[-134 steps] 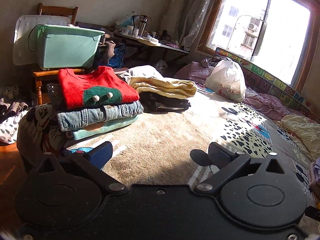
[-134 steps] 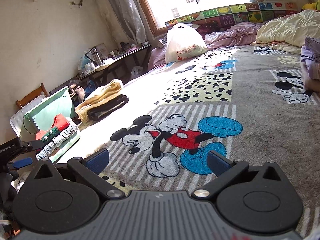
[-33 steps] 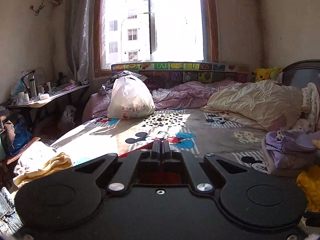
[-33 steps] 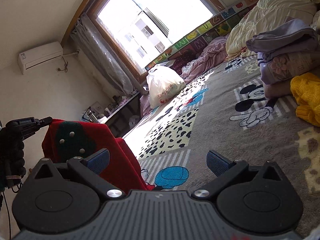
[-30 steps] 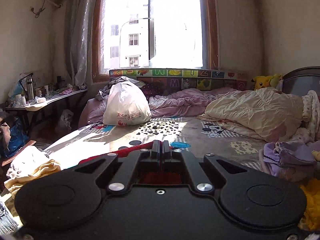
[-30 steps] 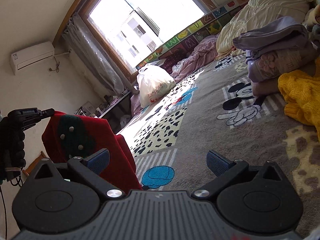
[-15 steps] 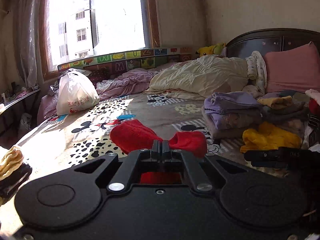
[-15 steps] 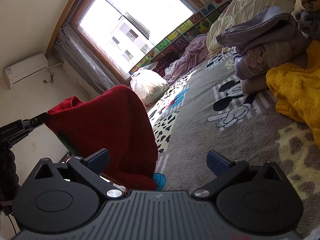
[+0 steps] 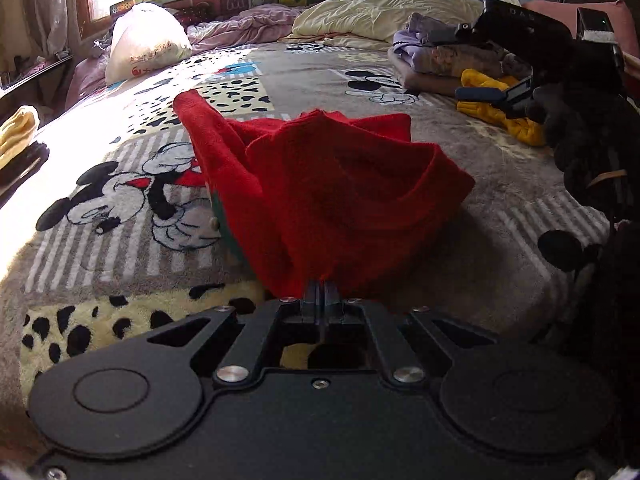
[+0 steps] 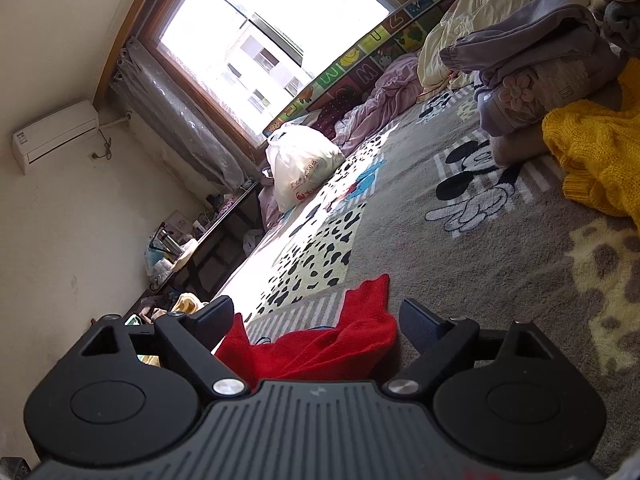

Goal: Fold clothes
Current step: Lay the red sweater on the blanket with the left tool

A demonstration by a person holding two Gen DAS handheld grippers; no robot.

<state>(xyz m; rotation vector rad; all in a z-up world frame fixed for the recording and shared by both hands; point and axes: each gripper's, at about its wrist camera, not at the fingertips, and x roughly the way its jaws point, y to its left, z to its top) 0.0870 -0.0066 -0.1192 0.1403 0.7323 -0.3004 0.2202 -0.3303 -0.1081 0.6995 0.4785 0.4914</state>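
Observation:
A red sweater (image 9: 328,184) lies crumpled in a heap on the Mickey Mouse blanket (image 9: 120,208). My left gripper (image 9: 321,289) is shut on its near edge, low over the bed. In the right wrist view the sweater (image 10: 320,348) lies low between the fingers of my right gripper (image 10: 316,316). Its jaws are closing but still stand wide, and the pads do not press on the cloth. The right gripper (image 9: 446,65) also shows at the right of the left wrist view, held by a black-gloved hand (image 9: 580,128).
A yellow knit garment (image 10: 592,160) and a folded purple stack (image 10: 540,80) sit to the right. A white plastic bag (image 9: 146,48) and a cream duvet (image 9: 380,16) lie at the far side. Folded yellow and dark clothes (image 9: 18,140) are at the left edge.
My left gripper has come down with the red sweater, which hung in the air and now rests bunched on the blanket. The right gripper's fingers have drawn a little closer together.

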